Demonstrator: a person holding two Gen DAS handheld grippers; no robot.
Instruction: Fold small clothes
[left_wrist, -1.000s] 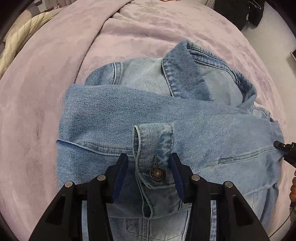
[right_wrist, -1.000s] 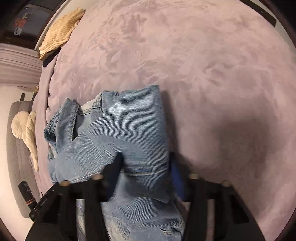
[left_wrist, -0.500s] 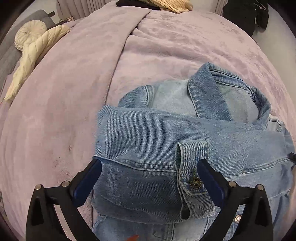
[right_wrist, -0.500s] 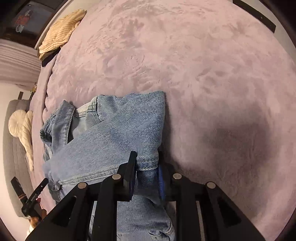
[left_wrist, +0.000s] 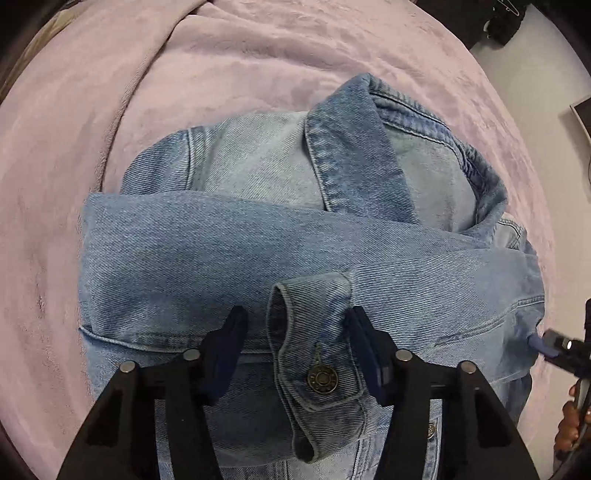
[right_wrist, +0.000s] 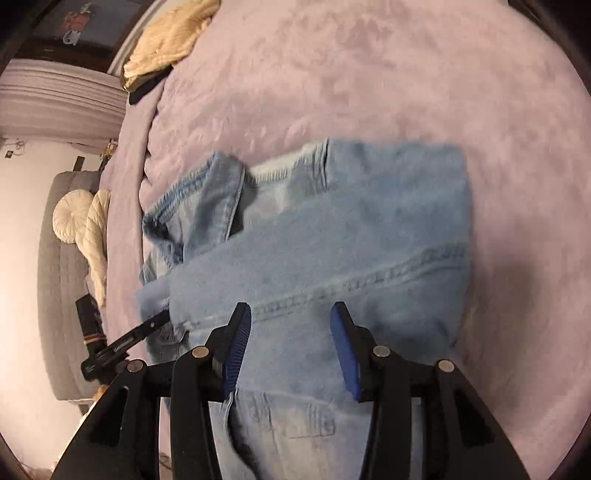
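Closing left tool (left_wrist: 295, 328) around the buttoned cuff (left_wrist: 314, 354), pads not yet pressing; opening right tool (right_wrist: 291, 332) above the denim jacket (right_wrist: 332, 229), releasing the laid fold.

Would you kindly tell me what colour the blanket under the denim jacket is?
The blanket is a pale lilac-pink, seen best in the left wrist view around the denim jacket.

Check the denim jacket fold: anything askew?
Mostly tidy. The sleeve cuff lies across the denim jacket slightly tilted, its end curled open, and the collar stands rumpled rather than flat.
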